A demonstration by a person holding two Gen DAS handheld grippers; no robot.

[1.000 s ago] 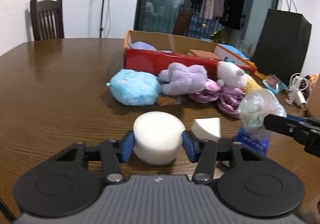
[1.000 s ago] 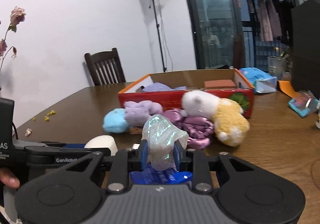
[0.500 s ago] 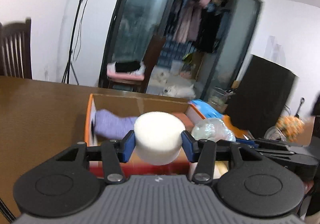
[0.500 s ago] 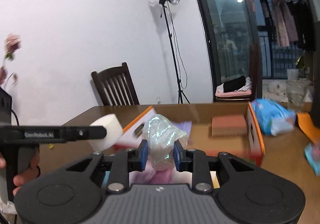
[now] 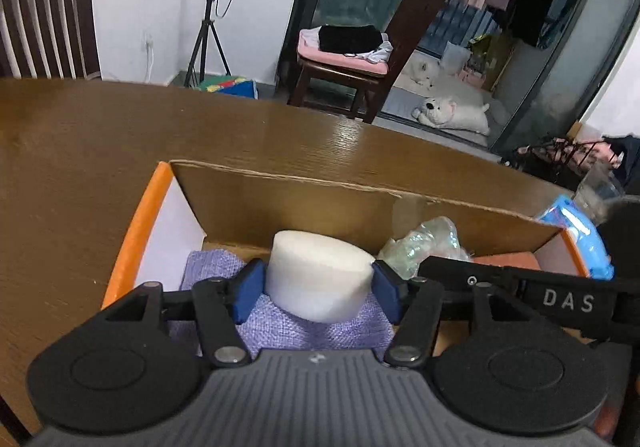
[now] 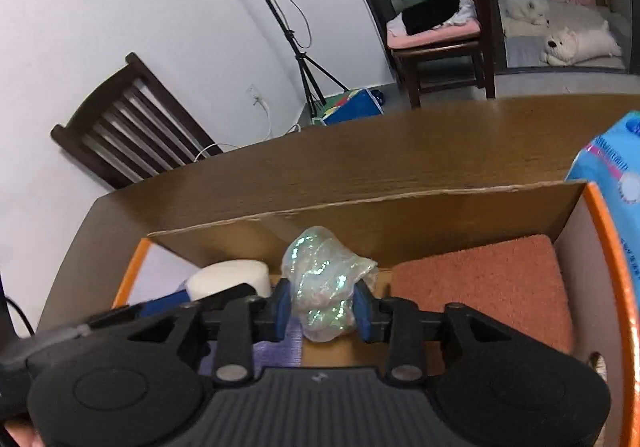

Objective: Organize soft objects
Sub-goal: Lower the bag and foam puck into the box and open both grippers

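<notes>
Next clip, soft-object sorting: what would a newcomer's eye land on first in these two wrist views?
The white foam cylinder between the left gripper's opening jaws, over a purple cloth inside the orange-rimmed cardboard box. Beside it, the right gripper, jaws also opening, has an iridescent plastic bundle between them, next to an orange sponge in the box.

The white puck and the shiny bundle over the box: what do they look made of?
White puck: likely foam sponge, with a matte, finely porous face and soft edges. Shiny bundle: apparently thin crinkled plastic film, translucent with iridescent green-pink glints. Box: raw brown cardboard inside, with a torn rim.
</notes>
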